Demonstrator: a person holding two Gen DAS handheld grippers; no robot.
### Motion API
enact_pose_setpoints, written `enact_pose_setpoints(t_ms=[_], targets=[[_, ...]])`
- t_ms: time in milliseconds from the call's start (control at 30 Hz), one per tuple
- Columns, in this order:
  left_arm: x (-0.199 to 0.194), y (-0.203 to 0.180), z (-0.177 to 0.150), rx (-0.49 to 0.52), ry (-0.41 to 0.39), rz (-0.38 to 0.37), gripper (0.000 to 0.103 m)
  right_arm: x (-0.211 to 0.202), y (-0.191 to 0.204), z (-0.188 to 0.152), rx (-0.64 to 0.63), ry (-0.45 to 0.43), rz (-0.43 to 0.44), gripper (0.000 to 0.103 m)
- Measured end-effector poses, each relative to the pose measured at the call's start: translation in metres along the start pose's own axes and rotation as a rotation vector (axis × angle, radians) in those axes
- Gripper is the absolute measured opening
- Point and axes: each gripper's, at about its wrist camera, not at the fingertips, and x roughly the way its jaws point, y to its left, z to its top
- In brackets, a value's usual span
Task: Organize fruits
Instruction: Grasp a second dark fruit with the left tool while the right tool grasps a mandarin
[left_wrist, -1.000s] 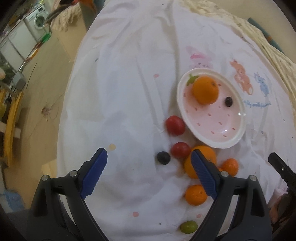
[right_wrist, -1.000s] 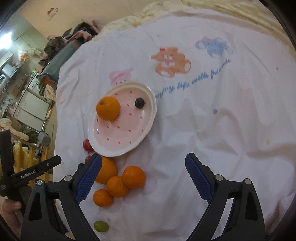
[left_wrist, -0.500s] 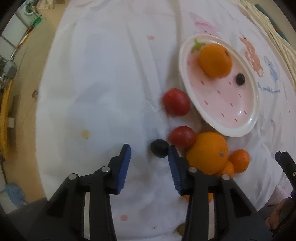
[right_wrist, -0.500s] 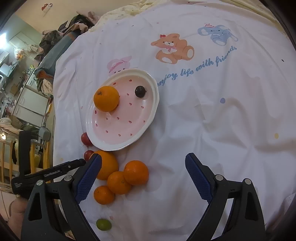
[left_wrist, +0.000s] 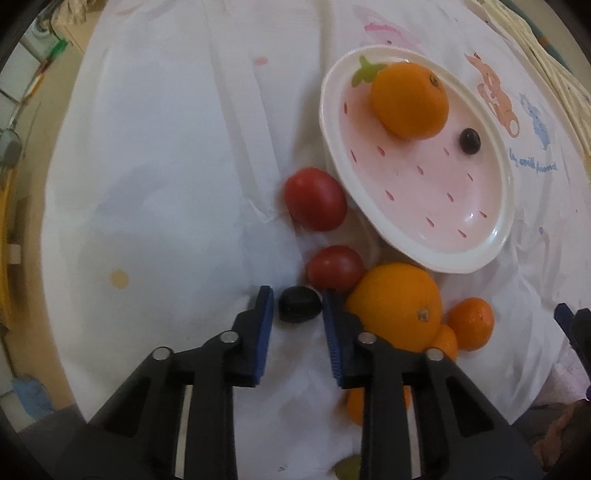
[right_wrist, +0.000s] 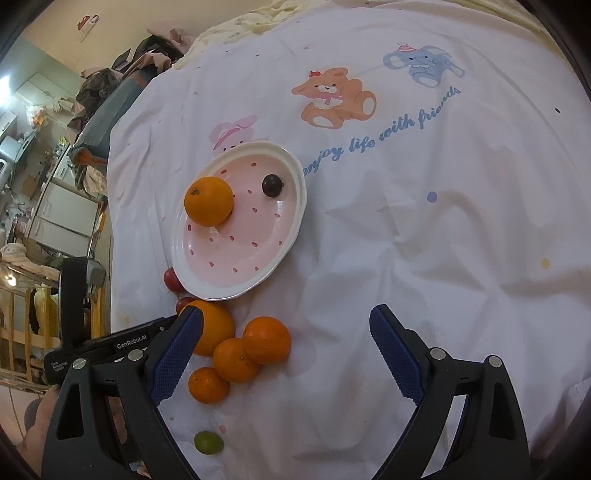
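Since a second ago the left gripper (left_wrist: 297, 308) has dropped toward the cloth (left_wrist: 155, 177) and its jaws have just been closing around the dark grape (left_wrist: 299, 305), which now sits between the blue pads (left_wrist: 264, 325). Both pads look to be against the grape's sides, so the grape counts as pinched, though it has not yet left the cloth. The gripper comes in from straight above, probably because the grape lies tight against a tomato (left_wrist: 334, 268) and the big orange (left_wrist: 397, 305); a steep approach slips the pads past those neighbours.

A second tomato (left_wrist: 315, 198) lies just beside the plate (left_wrist: 443, 260), touching or nearly touching its rim. On the plate already rest an orange (left_wrist: 409, 99) and another dark grape (left_wrist: 470, 141), apart from each other, which suggests the plate is where loose fruit is being gathered.

In the right view, the right gripper (right_wrist: 286, 354) hangs wide apart with nothing in it, above bare cloth beside the three small oranges (right_wrist: 266, 339). A green grape (right_wrist: 208, 442) lies alone nearer the camera. Judging by the pile, most of the sorting remains.
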Motion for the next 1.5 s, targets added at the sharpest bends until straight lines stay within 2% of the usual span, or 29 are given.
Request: enact_pose_setpoints(t_ms=[233,400,500,533,567,667,733,867,1000,1067,1100,1167,1367,1500], targets=[[-0.002,0.005,-0.004,0.0,0.001,-0.018,0.019,0.001,0.002,0.001,-0.013,0.002,-0.007,0.094],[-0.029,0.008,-0.018,0.012,-0.065,-0.026,0.019,0.003,-0.001,0.001,0.0,0.01,0.0,0.094],[-0.05,0.006,-0.018,0.017,-0.099,-0.04,0.019,0.013,-0.003,0.0,0.029,0.066,0.054,0.093],[-0.054,0.006,-0.018,0.019,-0.109,-0.043,0.019,0.017,-0.002,-0.001,0.035,0.088,0.069,0.087],[-0.058,0.006,-0.017,0.023,-0.12,-0.043,0.019,0.024,-0.001,-0.003,0.036,0.114,0.091,0.078],[-0.066,0.012,-0.019,0.025,-0.136,-0.044,0.019,0.04,0.006,-0.007,0.019,0.165,0.09,0.069],[-0.069,0.015,-0.02,0.02,-0.142,-0.043,0.019,0.052,0.012,-0.009,0.01,0.196,0.094,0.064],[-0.074,0.015,-0.022,0.009,-0.154,-0.05,0.019,0.072,0.024,-0.011,-0.022,0.236,0.067,0.061],[-0.075,0.013,-0.021,0.008,-0.163,-0.051,0.019,0.08,0.028,-0.011,-0.047,0.24,0.011,0.057],[-0.075,0.013,-0.021,0.008,-0.162,-0.052,0.019,0.079,0.026,-0.011,-0.054,0.243,0.002,0.045],[-0.075,0.013,-0.022,0.01,-0.161,-0.05,0.019,0.081,0.023,-0.012,-0.054,0.252,-0.013,0.045],[-0.075,0.012,-0.021,0.016,-0.164,-0.041,0.019,0.085,0.016,-0.014,-0.03,0.279,0.012,0.044],[-0.074,0.012,-0.02,0.017,-0.182,-0.016,0.019,0.077,0.02,-0.011,-0.063,0.242,0.027,0.043],[-0.072,0.014,-0.021,0.009,-0.185,-0.006,0.019,0.065,0.015,-0.008,-0.039,0.21,0.042,0.043]])
